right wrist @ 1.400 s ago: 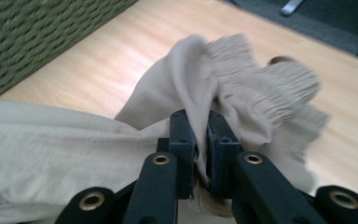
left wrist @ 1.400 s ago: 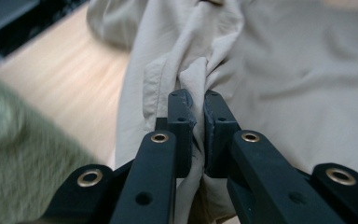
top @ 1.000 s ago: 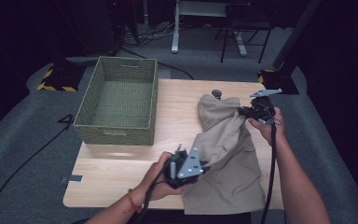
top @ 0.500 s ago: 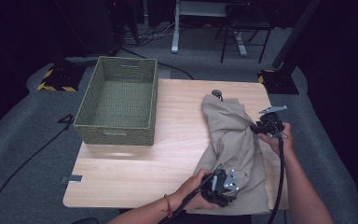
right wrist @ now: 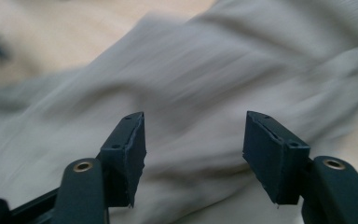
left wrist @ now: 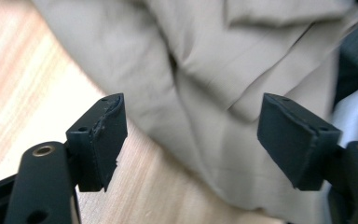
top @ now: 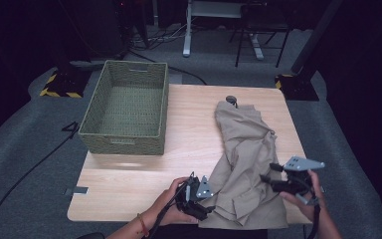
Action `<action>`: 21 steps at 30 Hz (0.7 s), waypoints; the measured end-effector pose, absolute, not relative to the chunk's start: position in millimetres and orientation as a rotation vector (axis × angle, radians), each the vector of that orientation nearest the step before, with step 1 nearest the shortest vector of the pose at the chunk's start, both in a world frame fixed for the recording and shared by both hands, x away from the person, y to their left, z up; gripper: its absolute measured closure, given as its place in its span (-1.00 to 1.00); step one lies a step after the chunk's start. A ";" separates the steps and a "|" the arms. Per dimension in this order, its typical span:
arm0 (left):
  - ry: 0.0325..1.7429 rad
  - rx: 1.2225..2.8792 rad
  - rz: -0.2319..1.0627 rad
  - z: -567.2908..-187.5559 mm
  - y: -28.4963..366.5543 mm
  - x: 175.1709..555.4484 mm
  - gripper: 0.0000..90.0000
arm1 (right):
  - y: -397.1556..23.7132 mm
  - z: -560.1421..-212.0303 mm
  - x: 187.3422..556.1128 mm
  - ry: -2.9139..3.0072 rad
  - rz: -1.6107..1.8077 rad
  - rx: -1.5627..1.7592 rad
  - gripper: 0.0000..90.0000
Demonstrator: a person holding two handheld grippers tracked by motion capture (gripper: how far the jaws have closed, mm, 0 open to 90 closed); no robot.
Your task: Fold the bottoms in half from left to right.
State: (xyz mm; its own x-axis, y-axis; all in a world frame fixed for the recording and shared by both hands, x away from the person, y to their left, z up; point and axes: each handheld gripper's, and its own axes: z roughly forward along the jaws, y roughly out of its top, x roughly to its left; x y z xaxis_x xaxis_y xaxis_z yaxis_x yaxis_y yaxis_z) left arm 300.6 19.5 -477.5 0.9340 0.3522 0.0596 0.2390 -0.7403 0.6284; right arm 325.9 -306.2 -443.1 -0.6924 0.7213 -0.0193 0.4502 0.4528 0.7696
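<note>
Beige cloth lying crumpled along the desk's right side

The beige cloth [top: 246,159] is lying in soft folds, reaching the desk's [top: 144,174] near edge; left gripper [top: 204,199] and right gripper [top: 271,179], jaws just opening, are standing spread at its near end, pinching nothing.

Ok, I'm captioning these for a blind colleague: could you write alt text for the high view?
A crumpled beige garment lies on a wooden table, with the left gripper and right gripper open at its near end. An empty green woven basket stands at the left.
</note>
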 end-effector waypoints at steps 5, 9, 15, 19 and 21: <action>0.446 2.448 0.258 -488.9 9.8 311.5 -0.31 | -296.7 -474.3 325.4 2.445 0.957 1.032 -0.14; 0.492 2.422 0.282 -490.2 10.4 321.1 -0.04 | -300.4 -488.4 338.4 2.439 0.866 1.068 -0.12; 0.511 2.429 0.313 -489.0 16.7 332.1 0.51 | -311.8 -490.0 357.9 2.379 0.866 1.104 -0.08; 0.584 2.425 0.376 -488.5 21.8 343.5 0.55 | -319.4 -490.0 376.2 2.328 0.843 1.155 -0.08; 0.634 2.423 0.393 -487.9 25.6 348.4 0.54 | -316.0 -487.5 379.9 2.306 0.816 1.129 -0.08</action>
State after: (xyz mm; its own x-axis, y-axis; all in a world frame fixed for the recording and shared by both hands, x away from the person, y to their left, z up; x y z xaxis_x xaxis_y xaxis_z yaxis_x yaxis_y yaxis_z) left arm 348.4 25.6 -487.9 0.8423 0.5237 0.1275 0.3469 -0.7078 0.6153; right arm 379.9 -316.0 -487.5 -0.5673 0.8134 -0.1290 0.5511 0.4913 0.6745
